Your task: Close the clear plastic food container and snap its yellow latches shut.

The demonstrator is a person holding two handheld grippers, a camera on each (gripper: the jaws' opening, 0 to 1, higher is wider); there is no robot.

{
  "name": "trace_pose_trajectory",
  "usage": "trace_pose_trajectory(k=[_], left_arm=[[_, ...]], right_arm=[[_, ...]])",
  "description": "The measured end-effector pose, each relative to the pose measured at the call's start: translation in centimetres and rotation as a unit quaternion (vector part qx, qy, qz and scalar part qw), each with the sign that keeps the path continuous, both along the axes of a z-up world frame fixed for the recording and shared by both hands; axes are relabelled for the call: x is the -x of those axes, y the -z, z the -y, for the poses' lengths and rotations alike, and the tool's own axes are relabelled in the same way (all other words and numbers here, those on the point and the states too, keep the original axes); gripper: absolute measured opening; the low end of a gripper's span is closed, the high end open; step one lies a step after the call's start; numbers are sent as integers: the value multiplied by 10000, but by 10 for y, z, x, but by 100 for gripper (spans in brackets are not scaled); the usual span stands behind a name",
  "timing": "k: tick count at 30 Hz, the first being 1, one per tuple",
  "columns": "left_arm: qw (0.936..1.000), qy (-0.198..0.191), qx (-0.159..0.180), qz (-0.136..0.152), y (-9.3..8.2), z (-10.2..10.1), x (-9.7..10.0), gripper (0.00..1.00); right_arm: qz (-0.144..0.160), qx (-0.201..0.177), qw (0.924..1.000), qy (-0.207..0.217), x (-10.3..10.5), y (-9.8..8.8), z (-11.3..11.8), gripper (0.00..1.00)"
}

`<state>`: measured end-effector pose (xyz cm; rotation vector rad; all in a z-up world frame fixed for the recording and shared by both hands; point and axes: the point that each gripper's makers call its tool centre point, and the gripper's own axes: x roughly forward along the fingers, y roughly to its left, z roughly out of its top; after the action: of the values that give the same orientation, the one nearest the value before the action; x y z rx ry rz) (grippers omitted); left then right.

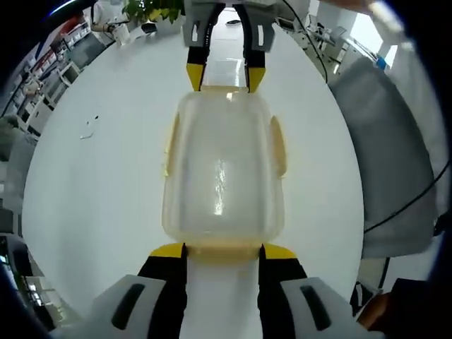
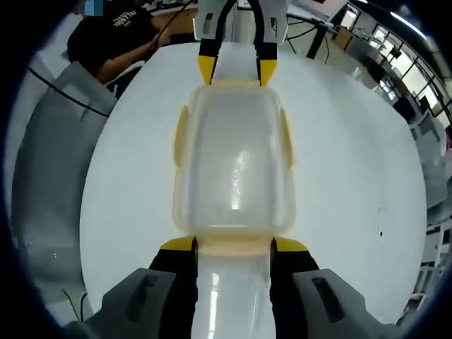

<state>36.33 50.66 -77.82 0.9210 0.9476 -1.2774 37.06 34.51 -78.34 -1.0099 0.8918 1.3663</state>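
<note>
A clear plastic container (image 1: pixel 222 169) with its lid on lies lengthwise on the white round table (image 1: pixel 92 198). Pale yellow latches (image 1: pixel 169 148) run along its long sides; whether they are snapped down I cannot tell. My left gripper (image 1: pixel 223 253) is open at the container's near end, its yellow tips flanking the end latch (image 1: pixel 223 248). The right gripper (image 1: pixel 226 76) stands open at the far end. In the right gripper view the container (image 2: pixel 233 162) lies the same way, with my right gripper (image 2: pixel 234 247) open around its near end latch and the left gripper (image 2: pixel 236 70) opposite.
A grey chair (image 1: pixel 388 162) stands at the table's edge, also seen as a grey chair (image 2: pixel 49 176). A person in a black shirt (image 2: pixel 113 35) sits beyond it. A green plant (image 1: pixel 152 8) and office desks lie further off. A small mark (image 1: pixel 88 131) is on the table.
</note>
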Motion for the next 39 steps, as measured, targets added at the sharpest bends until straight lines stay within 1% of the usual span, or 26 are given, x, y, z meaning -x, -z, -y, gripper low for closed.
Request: trace_pose_trajectory(k=[4, 8, 13, 15, 18, 23, 25, 30, 39], left_arm=[[10000, 23, -32, 86, -12, 20, 1, 33], [9998, 91, -20, 164, -23, 43, -1, 33], [9996, 177, 29, 213, -27, 74, -2, 33], [9996, 206, 16, 196, -27, 86, -3, 33], [9995, 221, 27, 210, -28, 106, -6, 33], [9993, 306, -28, 225, -25, 135, -10, 33], [9992, 331, -64, 224, -22, 143, -11, 33], [9990, 410, -119, 165, -14, 168, -11, 33], [9986, 491, -189, 106, -8, 205, -12, 33]], right_arm=[[92, 27, 10000, -1, 1, -10, 17, 36], [161, 56, 9998, 77, 2, -18, 41, 36], [167, 119, 9996, 166, 4, -24, 73, 36], [155, 125, 9996, 194, 6, -26, 82, 36], [221, 218, 9992, 232, 5, -26, 99, 36], [211, 310, 9987, 339, 6, -25, 130, 36], [209, 331, 9986, 355, 3, -24, 140, 36], [149, 358, 9984, 421, 5, -20, 165, 36], [89, 453, 9976, 508, 3, -12, 202, 36]])
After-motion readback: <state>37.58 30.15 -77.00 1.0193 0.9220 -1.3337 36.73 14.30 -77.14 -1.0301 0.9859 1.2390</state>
